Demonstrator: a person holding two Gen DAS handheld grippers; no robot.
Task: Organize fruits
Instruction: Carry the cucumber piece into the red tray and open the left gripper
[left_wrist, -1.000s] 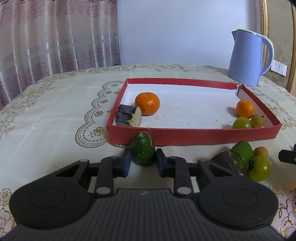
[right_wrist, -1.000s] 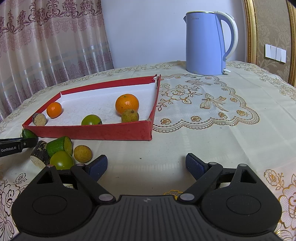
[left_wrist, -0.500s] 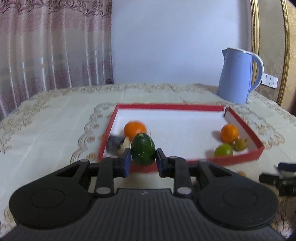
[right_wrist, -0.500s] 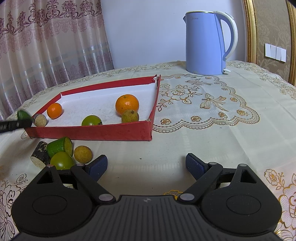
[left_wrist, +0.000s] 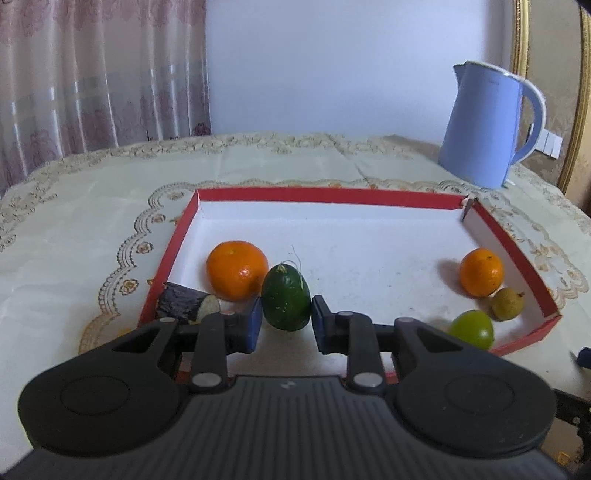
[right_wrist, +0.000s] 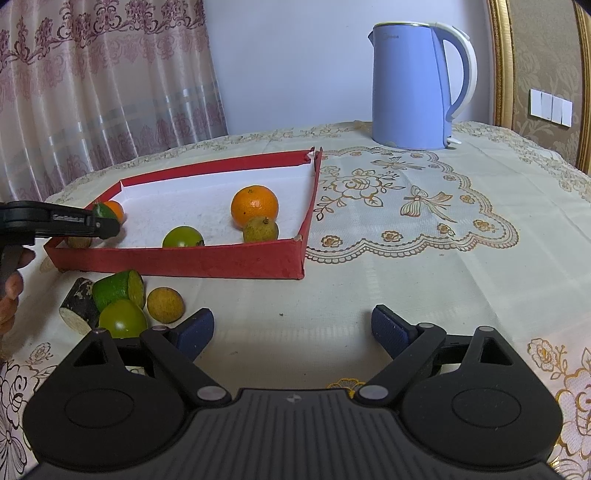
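My left gripper (left_wrist: 286, 319) is shut on a dark green egg-shaped fruit (left_wrist: 285, 298) and holds it above the near left part of the red tray (left_wrist: 325, 194). Inside the tray lie an orange (left_wrist: 237, 269), a dark cut piece (left_wrist: 186, 306), a second orange (left_wrist: 481, 272), a brown longan (left_wrist: 507, 303) and a light green fruit (left_wrist: 472, 329). From the right wrist view the left gripper (right_wrist: 105, 225) reaches over the tray's left end. My right gripper (right_wrist: 291, 328) stands open over bare cloth, with nothing between its fingers.
In front of the tray on the cloth lie a cut green fruit (right_wrist: 118, 290), a round green fruit (right_wrist: 122, 322), a brown longan (right_wrist: 165, 304) and a dark cut piece (right_wrist: 79, 306). A blue kettle (right_wrist: 413, 86) stands behind the tray. A hand (right_wrist: 9, 291) shows at the left edge.
The left gripper lifted the dark green fruit off the cloth and carried it forward over the tray's near wall. The right gripper stayed still and open.
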